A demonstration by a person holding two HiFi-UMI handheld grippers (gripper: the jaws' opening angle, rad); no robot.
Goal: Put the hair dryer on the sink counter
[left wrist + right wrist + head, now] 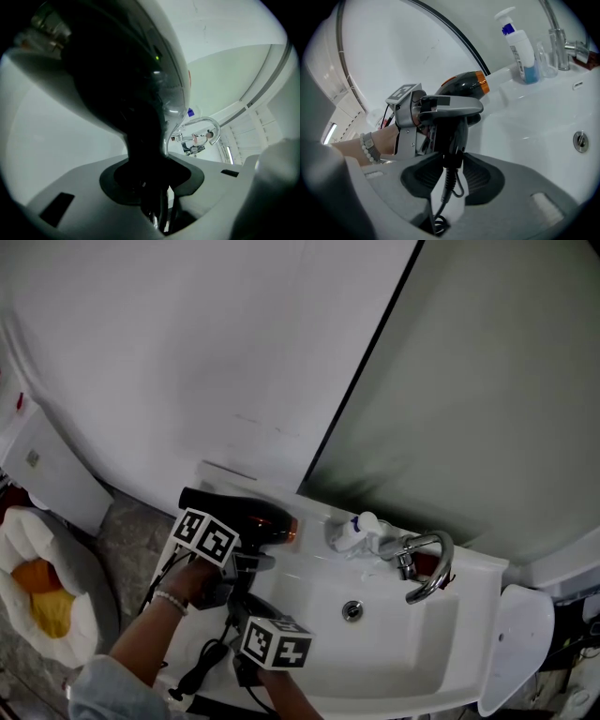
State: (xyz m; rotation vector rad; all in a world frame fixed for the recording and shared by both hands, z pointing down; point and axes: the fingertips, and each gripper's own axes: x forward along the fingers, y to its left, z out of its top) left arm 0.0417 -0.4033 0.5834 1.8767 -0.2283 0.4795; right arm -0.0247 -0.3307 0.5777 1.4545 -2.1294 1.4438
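- The black hair dryer (253, 519) hangs over the far left end of the white sink counter (473, 570), its orange-ringed nozzle pointing right (whether it touches the counter cannot be told).
- The left gripper (150, 173) is clamped on the dryer's handle, just below the body.
- The right gripper (452, 161) grips the foot of the handle, where the cord (447, 187) leaves and trails down.
- To the right stand a soap bottle (520, 47) and a chrome faucet (429, 563), behind the basin (384, 643).
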